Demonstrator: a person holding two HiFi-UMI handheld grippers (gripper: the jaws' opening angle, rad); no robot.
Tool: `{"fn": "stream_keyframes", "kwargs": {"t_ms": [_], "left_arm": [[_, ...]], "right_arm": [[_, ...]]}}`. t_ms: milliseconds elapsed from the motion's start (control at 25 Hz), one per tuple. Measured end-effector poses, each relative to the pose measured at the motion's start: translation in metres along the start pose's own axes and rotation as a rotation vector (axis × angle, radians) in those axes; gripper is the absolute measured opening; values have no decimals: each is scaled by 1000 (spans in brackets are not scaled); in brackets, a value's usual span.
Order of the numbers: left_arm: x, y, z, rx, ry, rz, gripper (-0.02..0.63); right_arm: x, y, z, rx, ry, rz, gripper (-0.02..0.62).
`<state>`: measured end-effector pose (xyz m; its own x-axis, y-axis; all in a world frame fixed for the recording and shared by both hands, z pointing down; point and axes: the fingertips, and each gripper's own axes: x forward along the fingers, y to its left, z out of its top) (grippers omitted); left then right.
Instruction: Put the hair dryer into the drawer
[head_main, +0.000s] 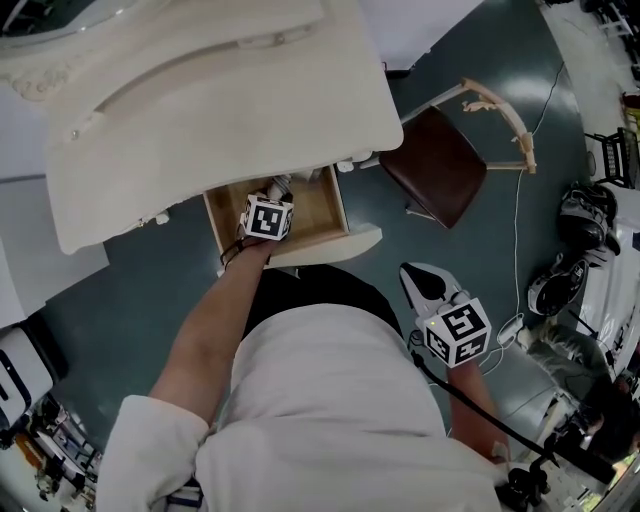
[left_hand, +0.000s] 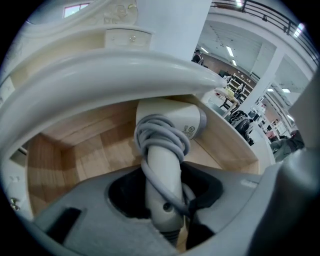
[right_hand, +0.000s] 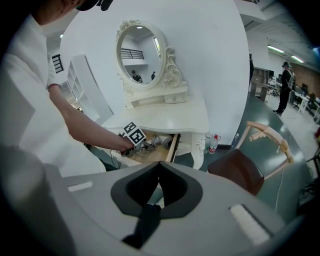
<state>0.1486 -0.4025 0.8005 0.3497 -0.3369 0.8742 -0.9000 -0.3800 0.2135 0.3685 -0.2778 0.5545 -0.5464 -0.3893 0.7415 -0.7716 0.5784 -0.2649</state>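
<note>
In the head view, the left gripper (head_main: 268, 218) sits at centre frame inside the open drawer (head_main: 325, 215), just under the front edge of the dressing table top (head_main: 220, 110). Only a small part of the hair dryer (head_main: 278, 186) peeks out beyond it. The right gripper (head_main: 455, 325) hangs at the lower right, well away from the drawer. With so little room beneath the tabletop, lifting the left tongs out carelessly could knock them against that edge.

In the left gripper view, the tongs pinch the hair dryer's handle (left_hand: 165, 190). Its cord (left_hand: 160, 135) is looped round the handle and its body points to the upper centre, above the wooden drawer floor (left_hand: 85, 150). I cannot tell whether it rests on the wood yet. Released too high, it could drop and clatter. A cord loop might also snag on a jaw and drag the dryer back out.

In the right gripper view, the jaws are pressed together on nothing. Beyond them, at centre left, are the drawer (right_hand: 162, 150) and the chair (right_hand: 240, 170). A cord trailing over the drawer's front could jam it on closing.
</note>
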Motion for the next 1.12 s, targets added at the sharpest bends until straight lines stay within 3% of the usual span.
{"fn": "stream_keyframes", "kwargs": {"t_ms": [200, 520, 680, 840, 1120], "left_arm": [[3, 4, 0, 41, -14, 12, 169], [5, 10, -10, 37, 33, 14, 192], [-1, 9, -9, 35, 39, -5, 274], [-26, 13, -4, 22, 35, -8, 301], [-93, 10, 5, -27, -45, -93, 308]], "right_arm": [[1, 0, 2, -4, 1, 2, 2], [5, 6, 4, -22, 11, 21, 2], [7, 8, 4, -25, 12, 31, 2], [12, 13, 9, -31, 2, 54, 2], [25, 35, 26, -46, -35, 120, 2]]}}
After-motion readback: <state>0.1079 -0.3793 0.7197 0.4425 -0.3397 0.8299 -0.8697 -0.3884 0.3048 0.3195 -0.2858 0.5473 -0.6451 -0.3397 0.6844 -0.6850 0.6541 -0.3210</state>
